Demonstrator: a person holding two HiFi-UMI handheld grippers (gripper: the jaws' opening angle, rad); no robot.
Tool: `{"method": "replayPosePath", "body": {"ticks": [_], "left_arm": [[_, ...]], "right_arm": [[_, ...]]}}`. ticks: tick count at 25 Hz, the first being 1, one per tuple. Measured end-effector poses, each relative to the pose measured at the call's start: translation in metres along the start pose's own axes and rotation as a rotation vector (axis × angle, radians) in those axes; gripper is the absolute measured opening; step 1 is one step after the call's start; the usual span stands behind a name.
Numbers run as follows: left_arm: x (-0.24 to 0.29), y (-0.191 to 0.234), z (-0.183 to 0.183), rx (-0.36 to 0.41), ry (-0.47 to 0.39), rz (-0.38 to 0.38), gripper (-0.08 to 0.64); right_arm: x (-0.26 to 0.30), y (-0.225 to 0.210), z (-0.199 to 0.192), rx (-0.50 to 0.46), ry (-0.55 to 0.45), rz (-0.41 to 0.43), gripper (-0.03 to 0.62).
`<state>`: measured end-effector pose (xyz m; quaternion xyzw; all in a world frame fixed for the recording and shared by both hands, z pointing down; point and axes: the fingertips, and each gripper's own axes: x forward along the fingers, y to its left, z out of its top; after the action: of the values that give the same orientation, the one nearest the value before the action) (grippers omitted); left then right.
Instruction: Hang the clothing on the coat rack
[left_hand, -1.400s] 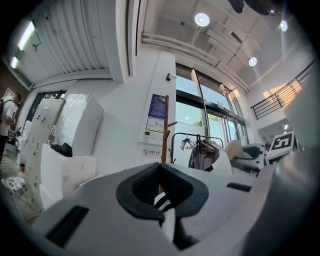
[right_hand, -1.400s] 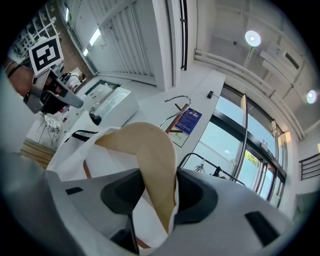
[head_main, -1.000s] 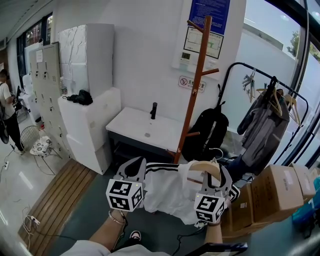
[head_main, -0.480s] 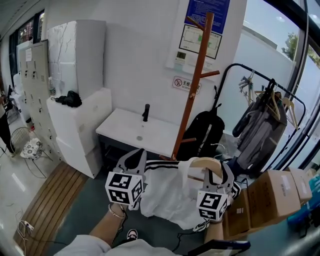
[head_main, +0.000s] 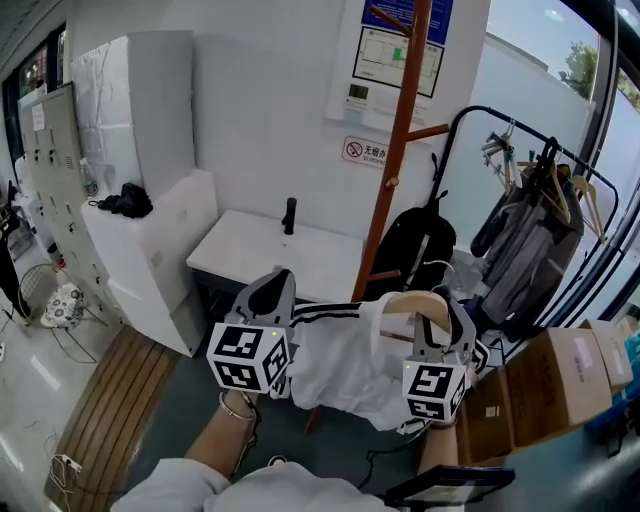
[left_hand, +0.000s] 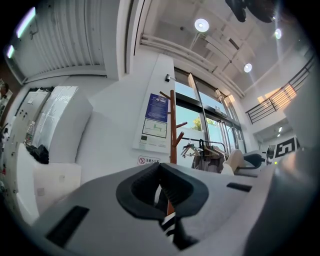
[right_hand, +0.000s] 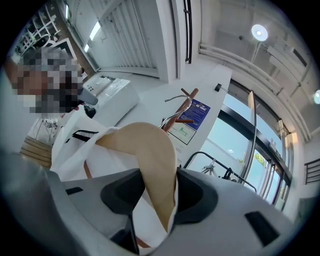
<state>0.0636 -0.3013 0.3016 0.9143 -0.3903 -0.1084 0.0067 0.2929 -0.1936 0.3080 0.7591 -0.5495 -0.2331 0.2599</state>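
Two grippers (head_main: 273, 288) (head_main: 441, 312), one garment (head_main: 343, 365), one hanger (head_main: 412, 300).

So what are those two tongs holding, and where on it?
The right tongs clamp one arm of the wooden hanger, cloth included. The left tongs pinch the striped edge of the white garment.

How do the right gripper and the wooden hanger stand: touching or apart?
Touching. The right gripper view shows the right gripper clamped on the wooden hanger.

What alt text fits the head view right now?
A white shirt on a wooden hanger is held up: the left tool pinches its striped edge, the right tool grips the hanger. A wooden coat rack stands beyond.
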Motion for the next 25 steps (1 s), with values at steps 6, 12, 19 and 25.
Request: {"method": "replayPosePath", "body": {"ticks": [6, 12, 19, 25], "left_arm": [[0.027, 0.022, 0.002, -0.049, 0.006, -0.006, 0.008], [0.055, 0.03, 0.012, -0.034, -0.004, -0.051, 0.008], [0.084, 0.049, 0.008, -0.063, -0.002, -0.07, 0.008], [0.103, 0.054, -0.002, -0.11, 0.007, -0.091, 0.008]], "right_arm": [[0.025, 0.002, 0.009, 0.001, -0.012, 0.003, 0.187], [0.053, 0.006, 0.024, -0.015, -0.013, 0.013, 0.187], [0.082, 0.008, 0.032, -0.028, -0.003, 0.014, 0.187], [0.097, 0.01, 0.026, -0.017, 0.009, 0.034, 0.187]]}}
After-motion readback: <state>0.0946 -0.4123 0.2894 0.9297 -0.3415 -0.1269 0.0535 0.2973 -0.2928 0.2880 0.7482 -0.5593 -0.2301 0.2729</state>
